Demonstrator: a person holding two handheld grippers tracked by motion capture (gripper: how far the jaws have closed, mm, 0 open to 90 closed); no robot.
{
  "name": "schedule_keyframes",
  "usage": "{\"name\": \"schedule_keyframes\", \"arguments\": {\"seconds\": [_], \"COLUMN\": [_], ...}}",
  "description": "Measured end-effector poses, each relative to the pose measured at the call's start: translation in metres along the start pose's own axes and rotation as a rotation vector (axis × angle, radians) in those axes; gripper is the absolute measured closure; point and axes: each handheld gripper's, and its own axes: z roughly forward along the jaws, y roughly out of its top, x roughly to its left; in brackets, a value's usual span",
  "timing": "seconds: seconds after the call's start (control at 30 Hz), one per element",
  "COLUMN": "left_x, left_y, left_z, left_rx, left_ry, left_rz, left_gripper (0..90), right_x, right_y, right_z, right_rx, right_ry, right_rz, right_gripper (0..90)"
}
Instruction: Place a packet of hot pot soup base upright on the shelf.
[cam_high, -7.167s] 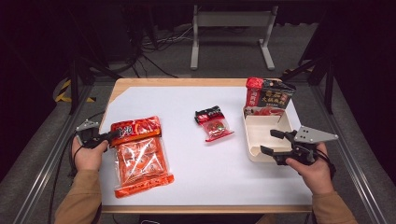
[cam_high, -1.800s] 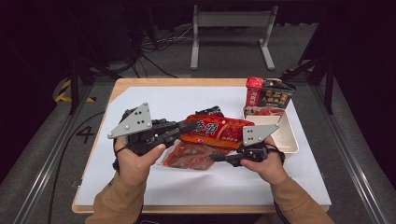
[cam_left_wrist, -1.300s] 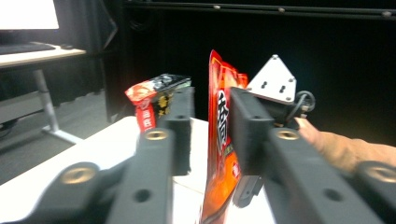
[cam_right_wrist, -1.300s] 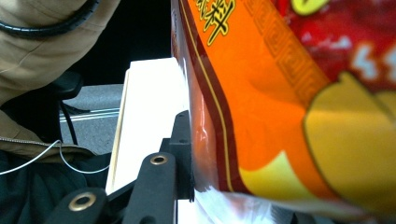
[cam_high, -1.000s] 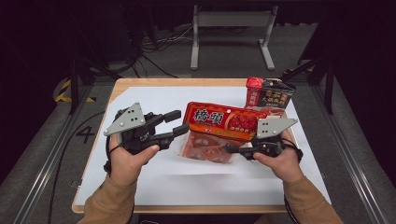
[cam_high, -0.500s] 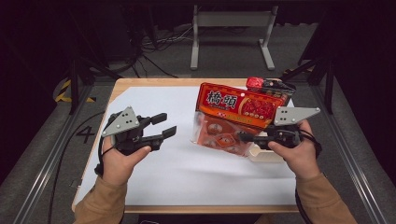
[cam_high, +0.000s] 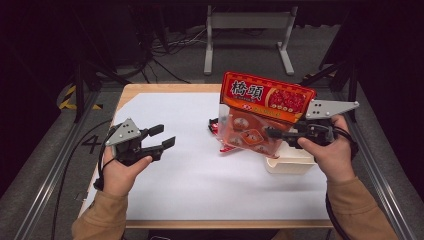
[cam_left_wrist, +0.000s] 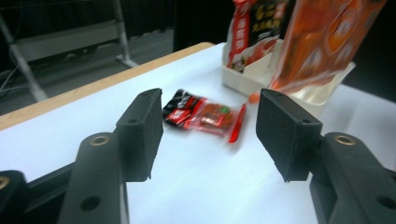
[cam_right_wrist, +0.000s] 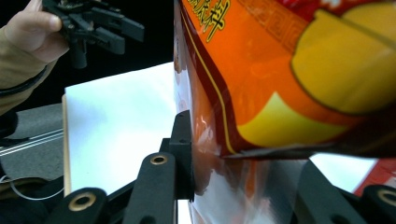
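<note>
the right gripper (cam_high: 272, 134) pinches the big orange snack bag (cam_high: 260, 117) upright above the white tray (cam_high: 290, 162), best lowered squarely between its walls, while the left gripper (cam_high: 162, 137), jaws just opening, hovers empty

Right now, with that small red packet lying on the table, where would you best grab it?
Across its narrow middle, from above. The small packet lies flat and alone on the white sheet, so tongs straddling its long sides should close on it; the free left tongs are nearer.
</note>
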Motion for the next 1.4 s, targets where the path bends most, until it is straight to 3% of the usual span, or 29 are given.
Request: {"name": "schedule_keyframes", "arguments": {"seconds": [0.2, 0.3, 0.4, 0.7, 0.97, 1.4], "left_x": [0.017, 0.023, 0.026, 0.03, 0.034, 0.036], "left_y": [-0.016, -0.023, -0.025, -0.029, -0.034, -0.036], "left_z": [0.003, 0.005, 0.005, 0.006, 0.006, 0.006], "left_rx": [0.064, 0.093, 0.1, 0.11, 0.124, 0.121], "left_ry": [0.063, 0.08, 0.091, 0.099, 0.108, 0.113], "left_rz": [-0.021, -0.052, -0.058, -0.077, -0.093, -0.101], "left_gripper": [37.2, 36.0, 35.2, 34.0, 33.8, 33.9], "right_x": [-0.015, -0.02, -0.023, -0.037, -0.042, -0.052], "right_y": [0.001, 0.001, 0.0, -0.008, -0.014, -0.028], "right_z": [-0.012, -0.018, -0.022, -0.037, -0.047, -0.055], "right_rx": [0.003, 0.003, 0.005, 0.009, 0.013, -0.018], "right_ry": [-0.063, -0.089, -0.112, -0.199, -0.243, -0.312], "right_rz": [0.024, 0.033, 0.043, 0.078, 0.095, 0.176], "right_gripper": [70.3, 70.3, 70.3, 70.3, 70.3, 70.3]}}
